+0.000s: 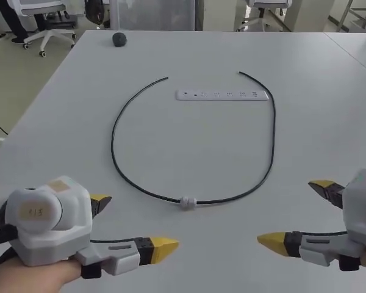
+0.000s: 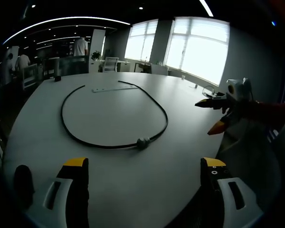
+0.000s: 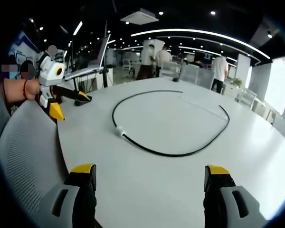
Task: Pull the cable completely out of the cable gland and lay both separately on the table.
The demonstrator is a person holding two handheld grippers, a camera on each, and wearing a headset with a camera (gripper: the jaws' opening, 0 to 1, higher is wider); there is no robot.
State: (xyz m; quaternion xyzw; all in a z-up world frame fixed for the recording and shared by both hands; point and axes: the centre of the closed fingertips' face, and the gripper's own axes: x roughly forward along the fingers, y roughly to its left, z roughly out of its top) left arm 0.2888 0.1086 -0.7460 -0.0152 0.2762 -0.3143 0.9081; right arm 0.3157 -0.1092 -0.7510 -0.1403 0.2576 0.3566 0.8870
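A black cable (image 1: 113,141) lies in a wide open loop on the white table (image 1: 189,146). A small grey-white cable gland (image 1: 187,202) sits threaded on the loop's near stretch. My left gripper (image 1: 134,223) hovers open at the near left, short of the gland. My right gripper (image 1: 291,212) hovers open at the near right. Both have yellow-tipped jaws with nothing between them. In the left gripper view the gland (image 2: 143,142) lies ahead of the open left gripper (image 2: 145,164). In the right gripper view the gland (image 3: 117,132) lies ahead and left of the open right gripper (image 3: 150,169).
A white power strip (image 1: 222,95) lies inside the far part of the loop. A dark round object (image 1: 119,39) rests near the table's far left edge. Office chairs (image 1: 39,24) stand beyond the table. People stand in the background (image 3: 154,59).
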